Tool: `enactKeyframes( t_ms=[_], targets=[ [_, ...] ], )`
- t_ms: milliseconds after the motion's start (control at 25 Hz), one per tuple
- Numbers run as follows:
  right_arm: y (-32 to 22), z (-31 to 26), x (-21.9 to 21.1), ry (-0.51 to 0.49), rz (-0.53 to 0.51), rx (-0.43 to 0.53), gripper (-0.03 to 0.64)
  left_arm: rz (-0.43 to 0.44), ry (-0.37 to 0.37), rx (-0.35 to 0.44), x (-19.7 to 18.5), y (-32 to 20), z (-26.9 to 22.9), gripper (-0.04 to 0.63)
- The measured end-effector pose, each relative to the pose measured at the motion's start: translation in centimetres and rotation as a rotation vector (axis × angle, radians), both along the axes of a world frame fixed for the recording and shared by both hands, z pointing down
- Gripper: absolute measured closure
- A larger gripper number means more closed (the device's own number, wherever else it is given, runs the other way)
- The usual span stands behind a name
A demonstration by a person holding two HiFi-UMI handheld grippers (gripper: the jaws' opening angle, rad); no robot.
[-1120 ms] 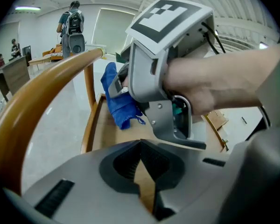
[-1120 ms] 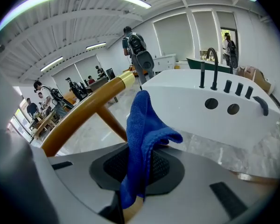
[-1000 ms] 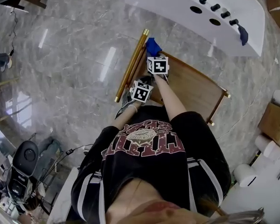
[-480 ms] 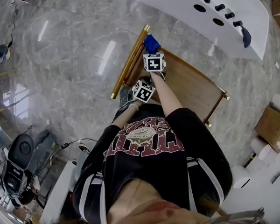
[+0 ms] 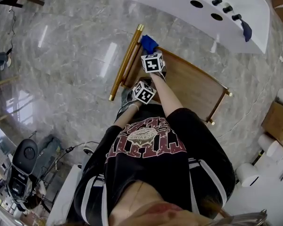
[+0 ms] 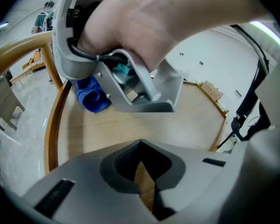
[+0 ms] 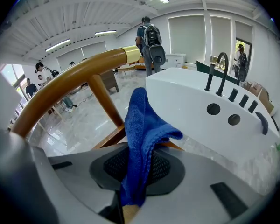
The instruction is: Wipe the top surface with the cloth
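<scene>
A large open hall was seen, with strip lights overhead and a few people (image 7: 150, 41) standing well off in the background. A polished marble floor (image 5: 61, 55) was spread beneath everything. A long white basin unit (image 5: 179, 8) with black taps was placed just beyond the work. Nearer, the wooden top surface (image 5: 193, 86) was framed in darker wood, and a gold rail (image 5: 125, 62) was carried along its left edge. The wood looked bare and dry, and no marks could be made out on it.

The right gripper (image 7: 133, 197) was held out over the far left corner of the surface, and its jaws were clamped on the blue cloth (image 7: 142, 129). The free end of the cloth was pushed out past the jaw tips. In the left gripper view it appeared to be pressed on the wood just beside the rail. The left gripper (image 6: 140, 146) was held nearer the body, above the surface. Its jaws were brought together with nothing caught between them.

The wiping was judged to be under way, with the corner by the rail in hand. Most of the surface lay to the right of the cloth. For the next move, the cloth would need to be kept flat on the wood and drawn across toward the right edge, clear of the rail.
</scene>
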State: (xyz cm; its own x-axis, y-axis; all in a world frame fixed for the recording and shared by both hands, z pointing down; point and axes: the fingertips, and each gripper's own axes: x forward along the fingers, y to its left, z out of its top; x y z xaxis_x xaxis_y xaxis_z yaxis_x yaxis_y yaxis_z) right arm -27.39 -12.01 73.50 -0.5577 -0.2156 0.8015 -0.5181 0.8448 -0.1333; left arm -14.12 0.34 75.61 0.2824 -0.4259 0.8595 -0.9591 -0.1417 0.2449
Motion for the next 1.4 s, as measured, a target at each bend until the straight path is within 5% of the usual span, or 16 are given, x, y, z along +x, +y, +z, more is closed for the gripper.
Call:
enactKeyframes(
  t_ms=[1400],
  targets=[
    [-2.2, 0.1, 9.2, -0.015, 0.086, -0.003, 0.541, 0.040, -0.109, -0.097, 0.5, -0.1, 0.5, 0.548]
  ],
)
